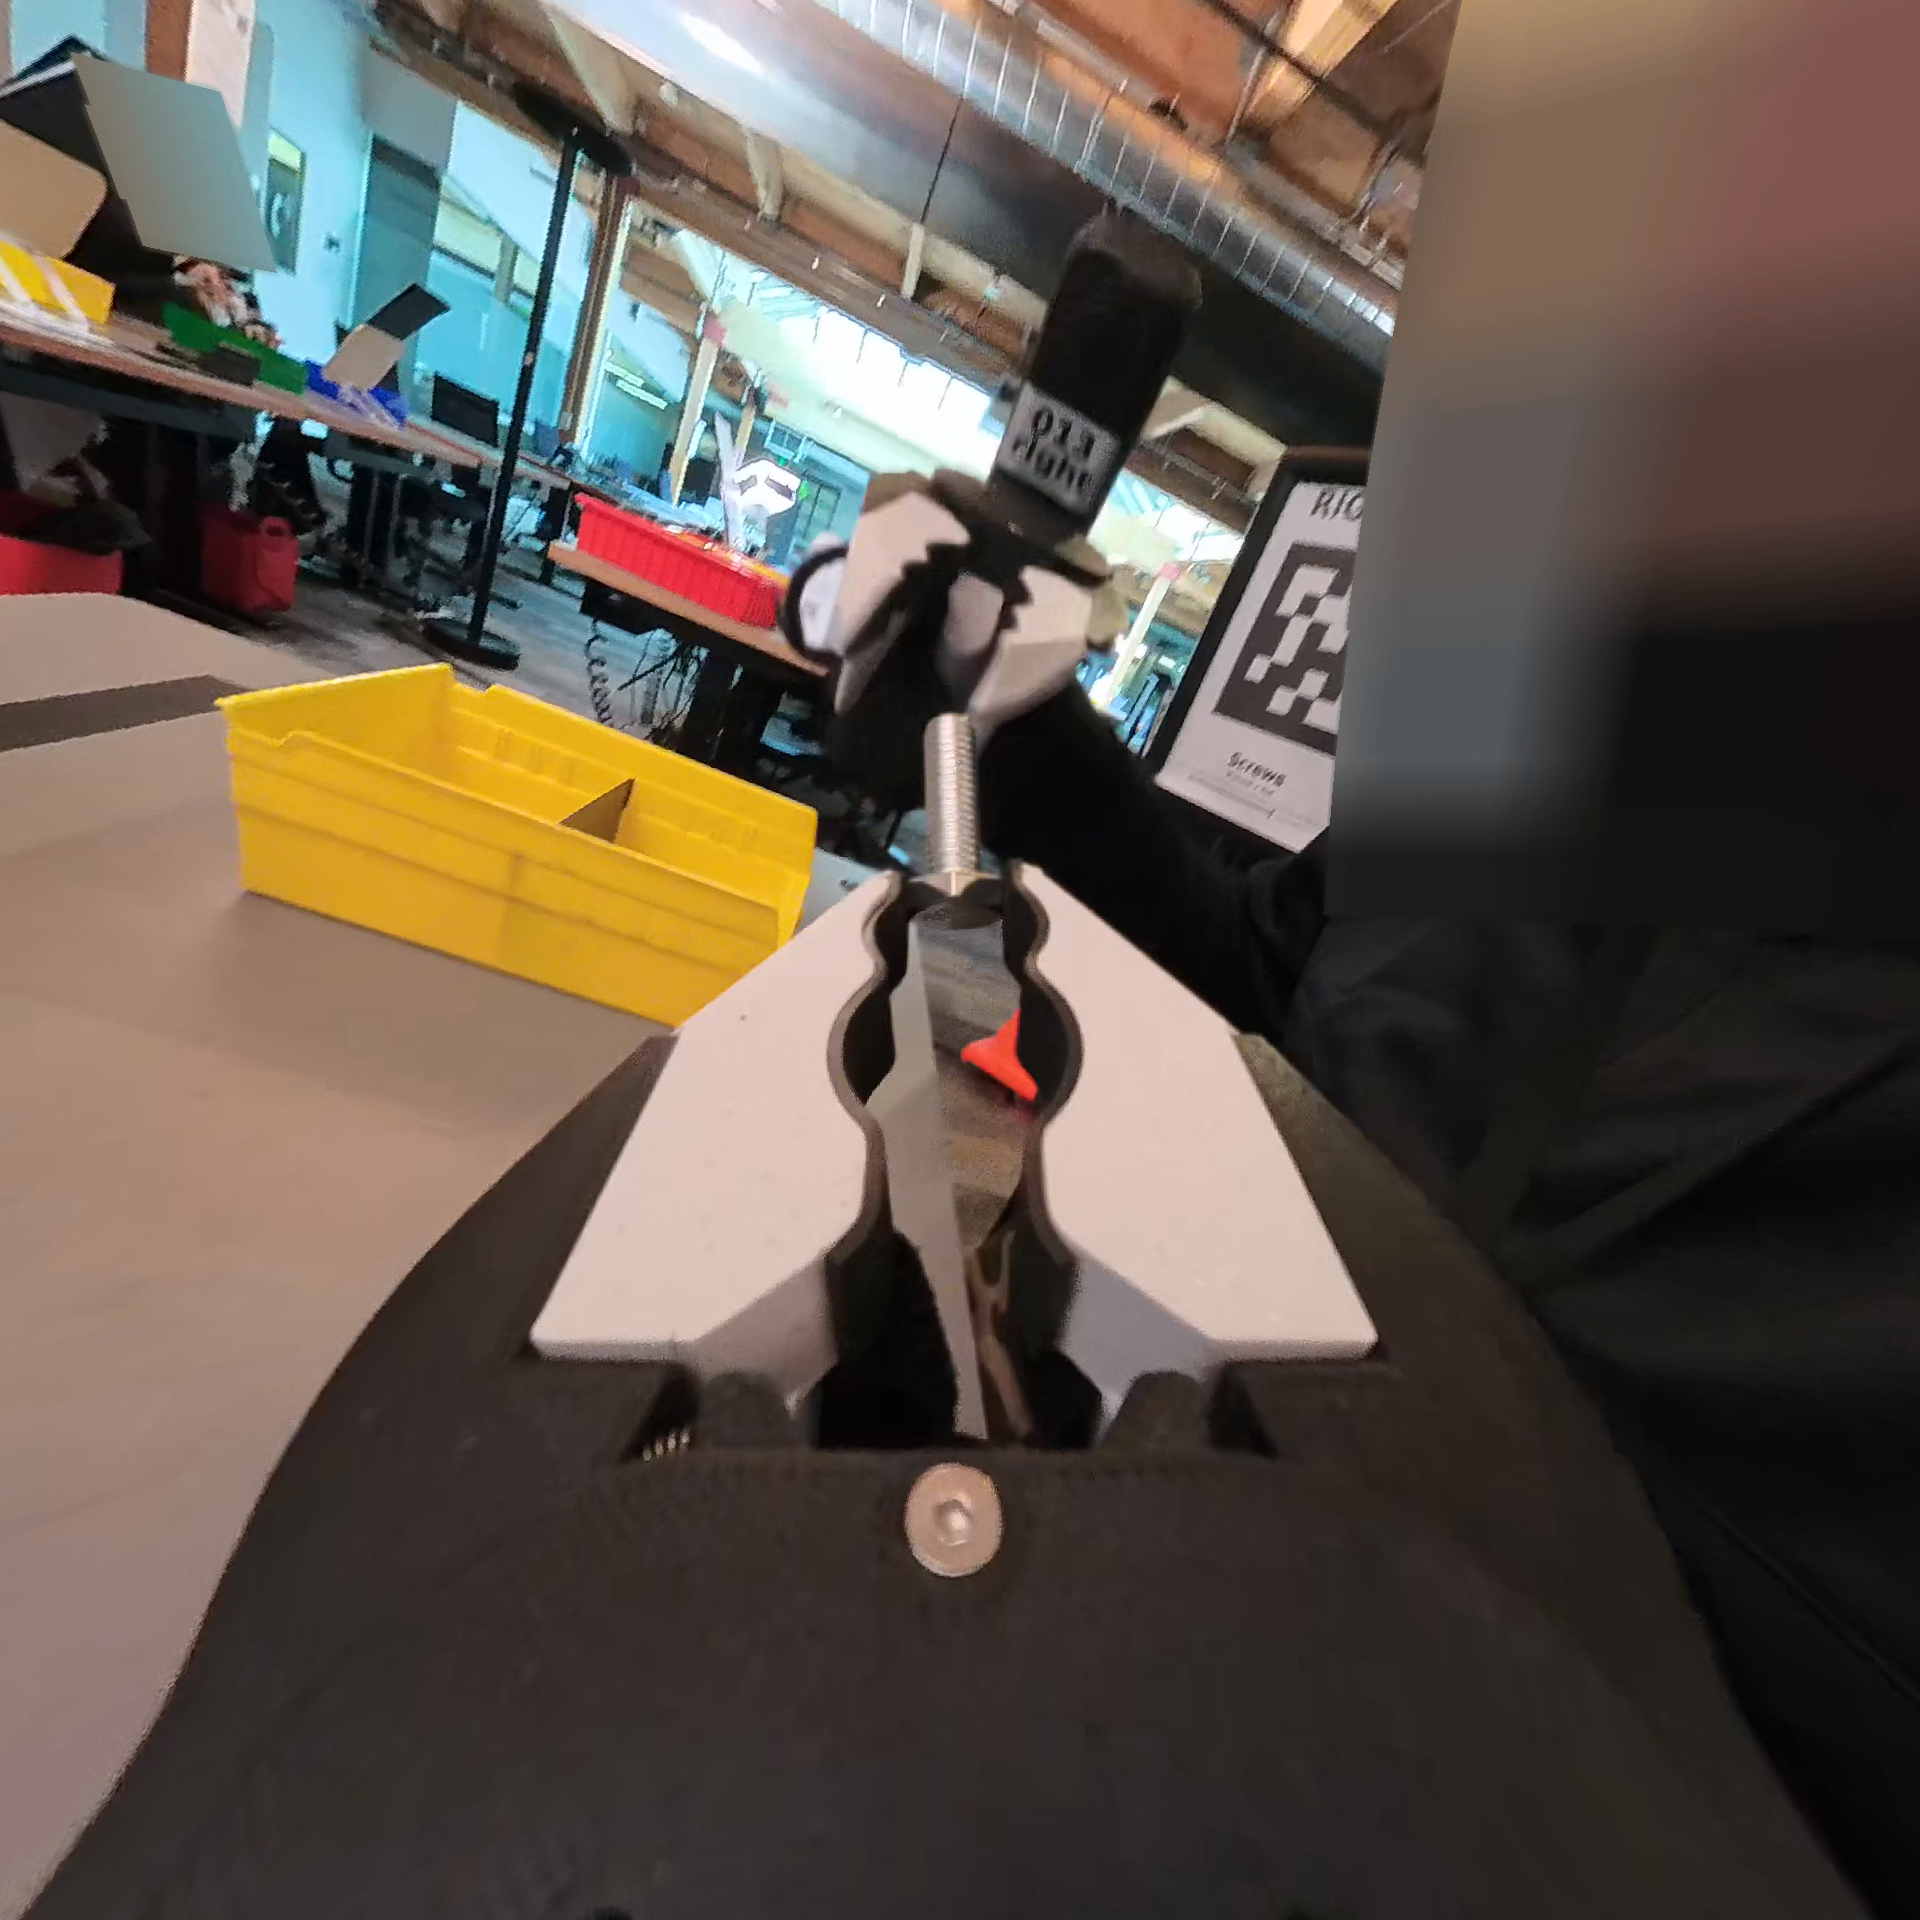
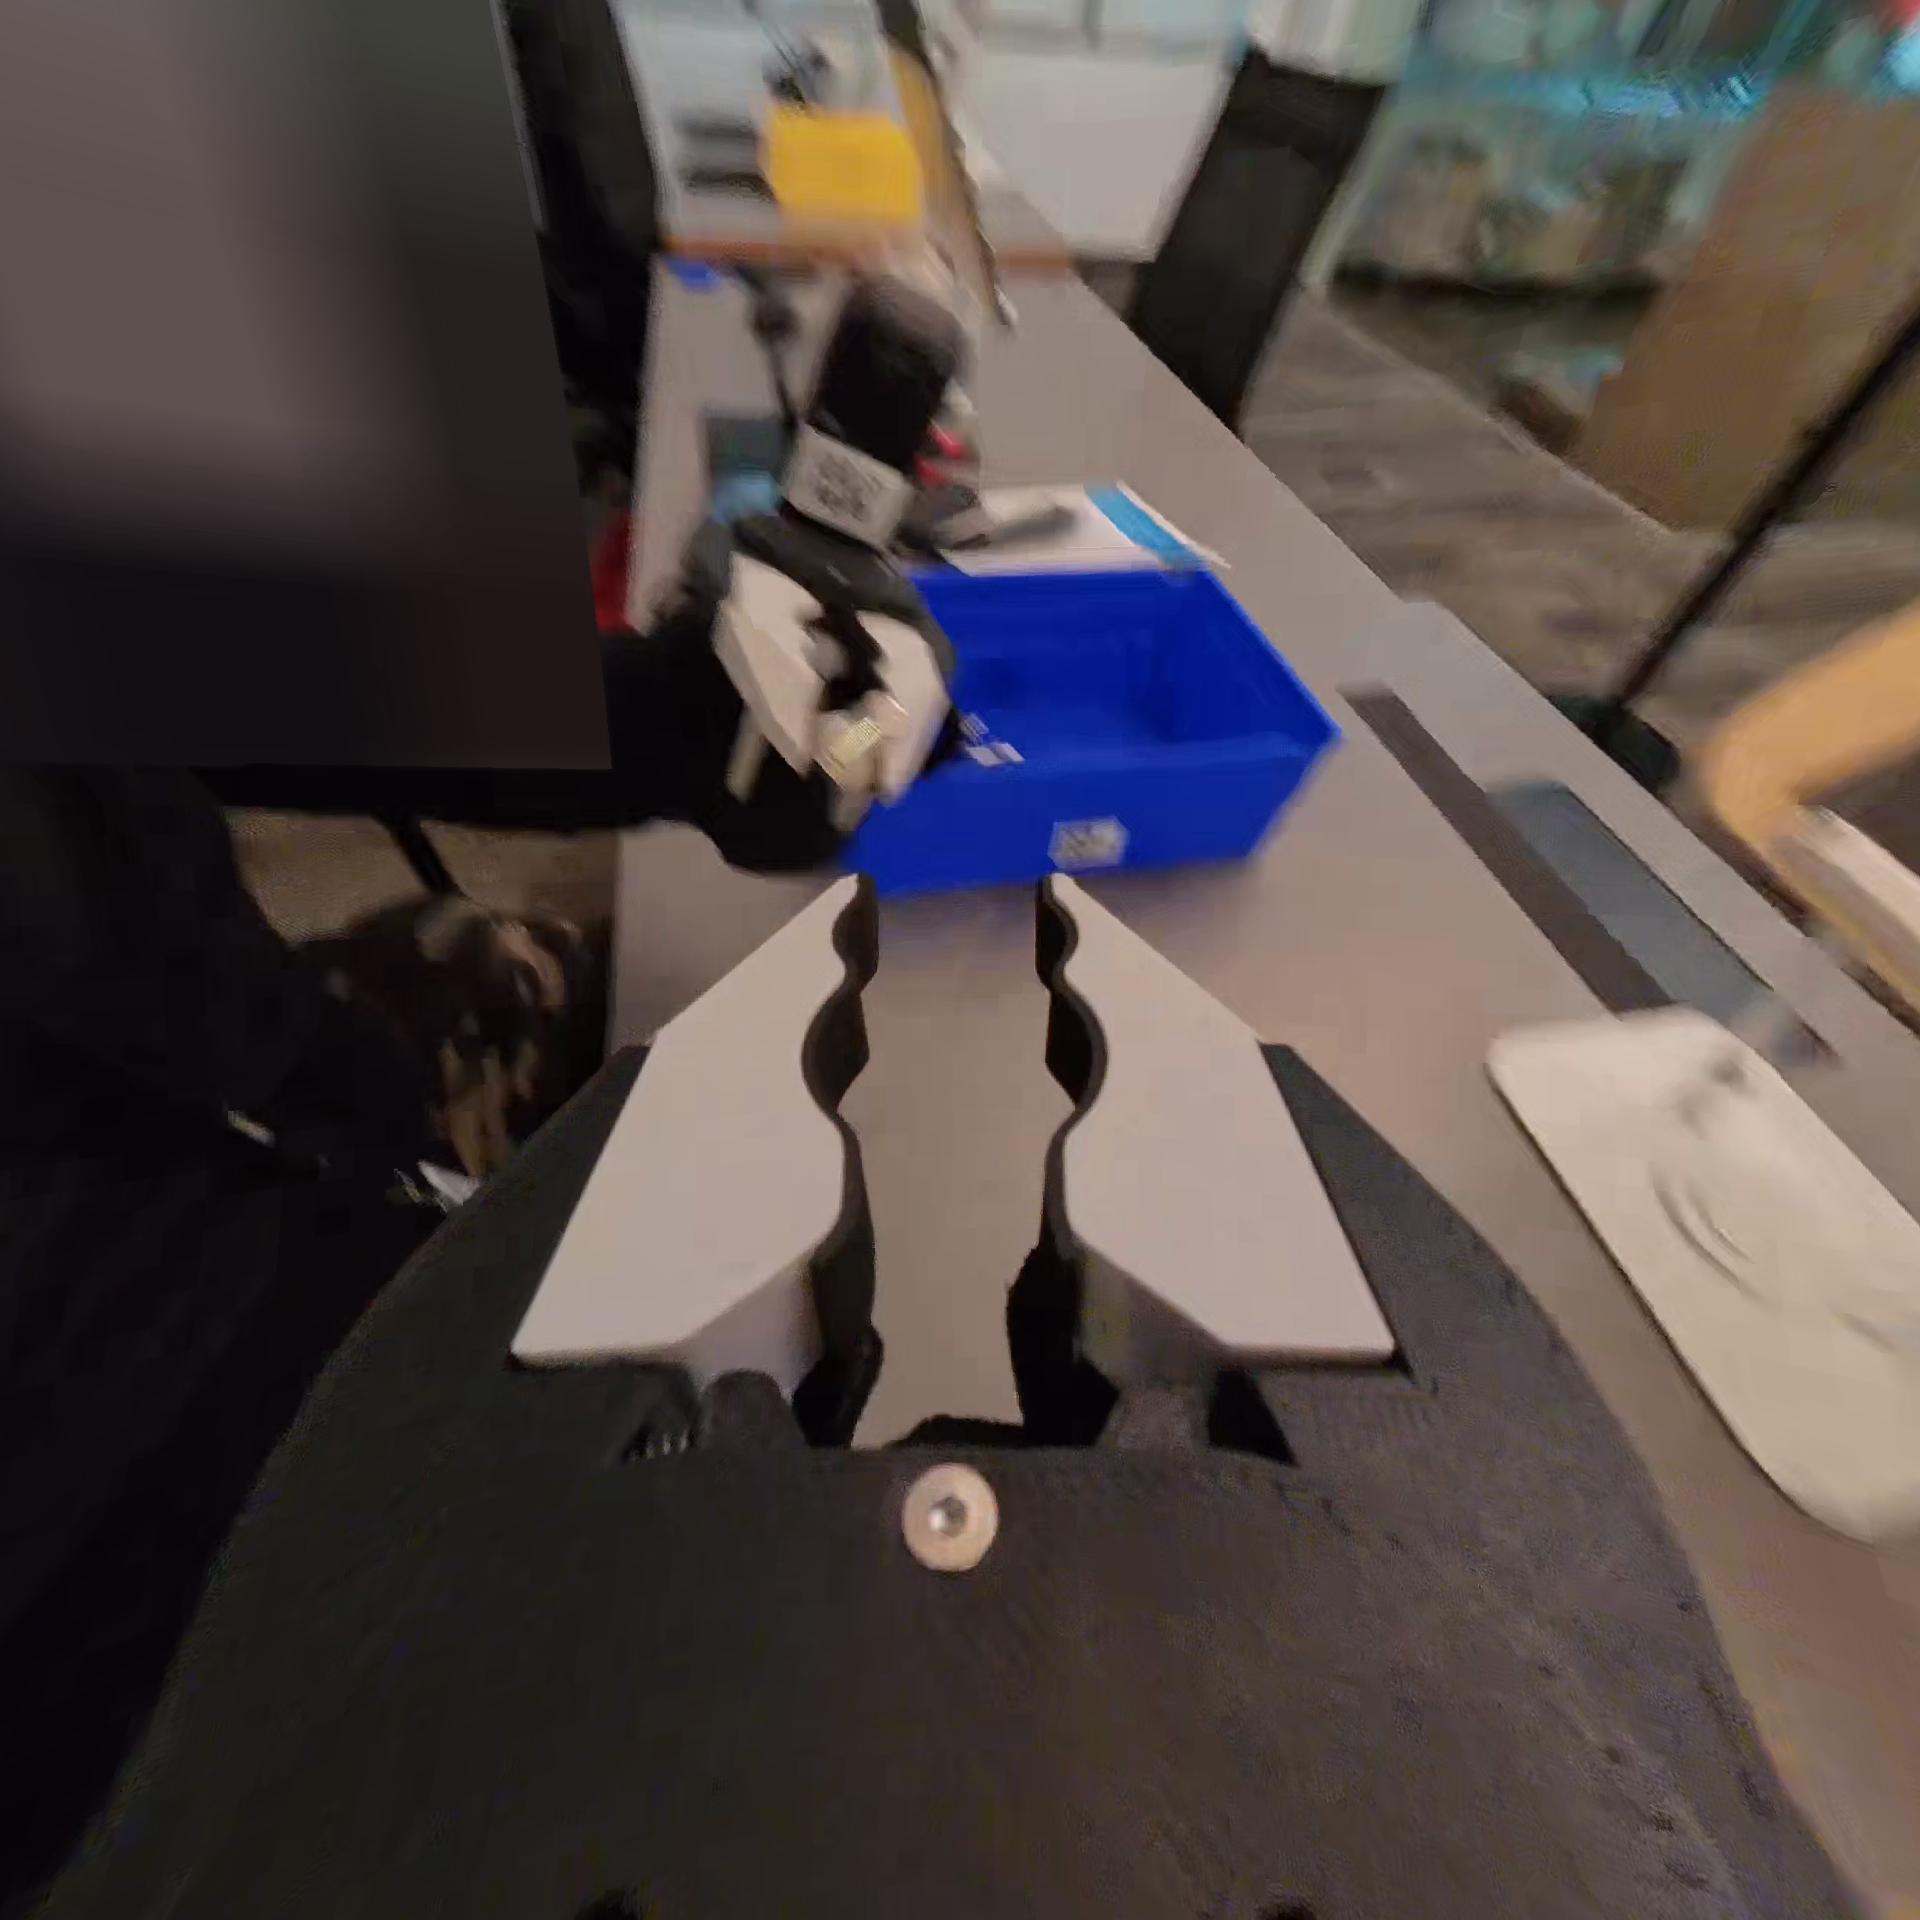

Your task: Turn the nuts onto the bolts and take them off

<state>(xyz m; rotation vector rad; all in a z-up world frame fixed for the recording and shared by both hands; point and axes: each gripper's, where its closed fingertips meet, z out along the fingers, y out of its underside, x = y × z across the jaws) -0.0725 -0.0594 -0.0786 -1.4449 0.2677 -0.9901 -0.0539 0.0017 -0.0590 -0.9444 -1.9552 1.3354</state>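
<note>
My left tool point(image 1: 954, 883), almost closed, clamps the bolt point(image 1: 954, 790) by its head, thread pointing away. My right tool point(image 2: 951, 888) stands open and empty. To turn cleanly, I judge it should close squarely on the bolt's axis.

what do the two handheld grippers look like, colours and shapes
Both match: the left gripper and right gripper have a rough black body, a silver screw at its centre, and two pale grey wedge fingers with wavy black inner edges. Each carries a black handle with a label; dark sleeves behind.
</note>
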